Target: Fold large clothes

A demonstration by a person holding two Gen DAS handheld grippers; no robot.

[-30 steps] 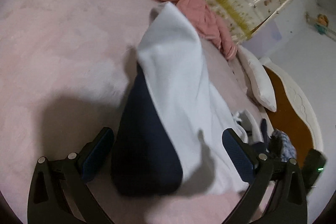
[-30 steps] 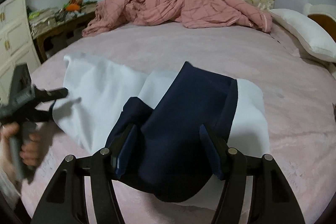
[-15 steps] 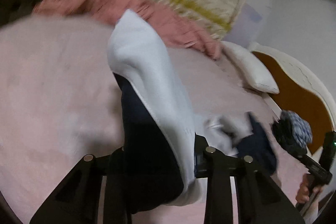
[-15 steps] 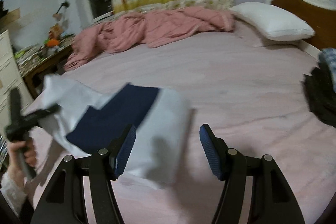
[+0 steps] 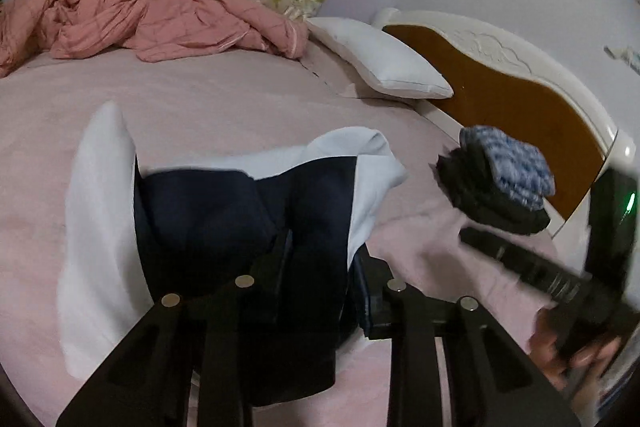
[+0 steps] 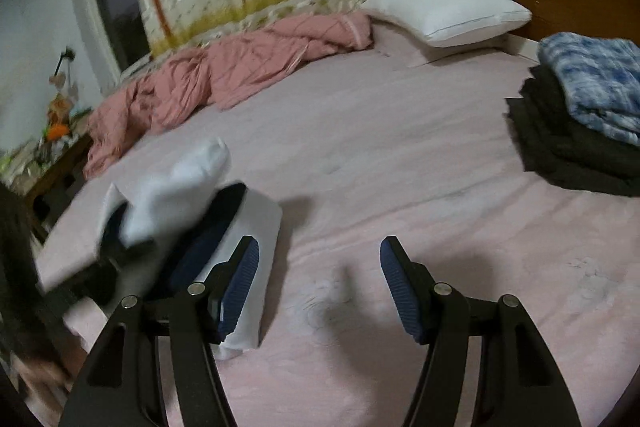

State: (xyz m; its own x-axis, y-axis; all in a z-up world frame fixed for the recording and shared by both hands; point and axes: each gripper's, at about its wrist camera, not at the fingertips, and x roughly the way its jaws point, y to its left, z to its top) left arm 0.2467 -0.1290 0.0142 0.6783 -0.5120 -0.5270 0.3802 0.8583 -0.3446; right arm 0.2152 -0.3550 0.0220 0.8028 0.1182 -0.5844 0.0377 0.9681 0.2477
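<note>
Bedroom, bed [image 6: 400, 155], pillow [image 6: 448, 13], headboard [image 5: 520, 99]

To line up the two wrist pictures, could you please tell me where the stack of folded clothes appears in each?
Left wrist: stack of folded clothes at right of centre, before the headboard.
Right wrist: at the right edge, on the pink sheet.
Shared landmark: the white pillow.

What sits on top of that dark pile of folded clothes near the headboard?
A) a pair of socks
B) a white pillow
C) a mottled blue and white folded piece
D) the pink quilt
C: in the right wrist view a mottled blue and white folded piece lies on top of the dark pile of folded clothes.
</note>
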